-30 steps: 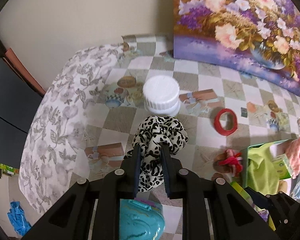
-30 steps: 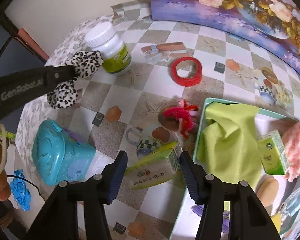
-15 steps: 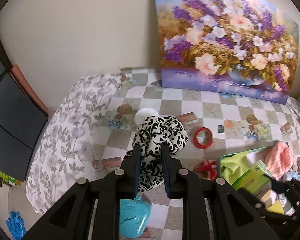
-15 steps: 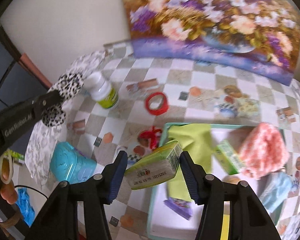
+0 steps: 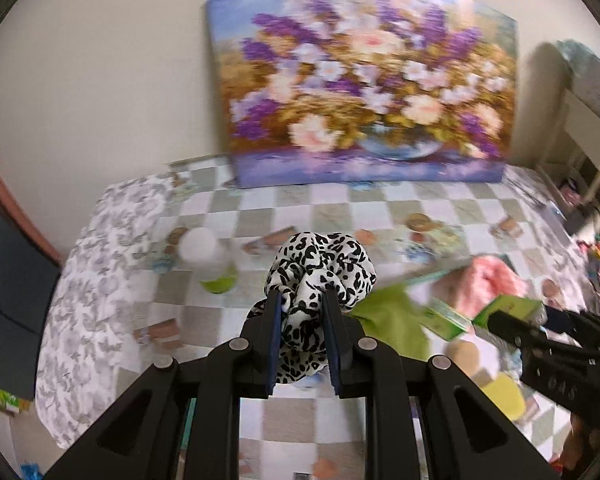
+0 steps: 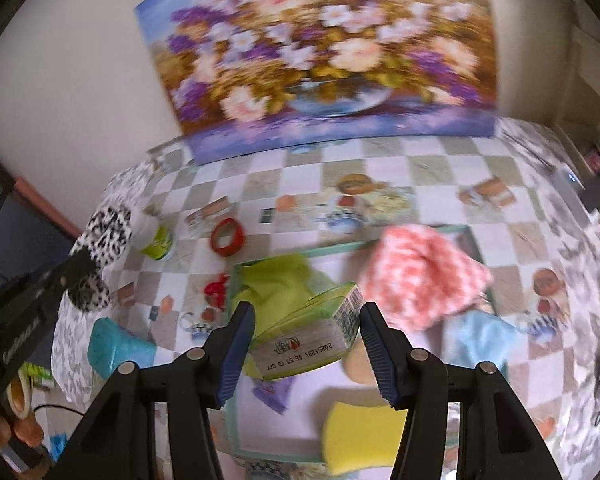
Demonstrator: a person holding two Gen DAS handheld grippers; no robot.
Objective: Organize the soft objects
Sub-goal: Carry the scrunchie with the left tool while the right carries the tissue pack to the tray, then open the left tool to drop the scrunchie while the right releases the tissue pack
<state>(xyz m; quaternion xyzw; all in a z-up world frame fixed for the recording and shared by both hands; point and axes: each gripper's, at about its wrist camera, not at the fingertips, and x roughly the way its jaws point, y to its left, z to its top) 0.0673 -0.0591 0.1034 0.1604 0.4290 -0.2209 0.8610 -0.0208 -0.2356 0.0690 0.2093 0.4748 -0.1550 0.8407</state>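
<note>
The left tool is pinching a leopard-print scrunchie above the bench. The right tool is gripping a green tissue pack over the tray

My two wrist cameras look steeply down from well above the checkered table toward the far flower painting; both share the teal tray, right of centre.

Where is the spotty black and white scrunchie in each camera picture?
Left wrist view: the scrunchie sits in the middle, pinched between the left gripper's jaws.
Right wrist view: the scrunchie is at the left edge, in front of the white bottle.
Shared landmark: the flower painting against the wall.
</note>
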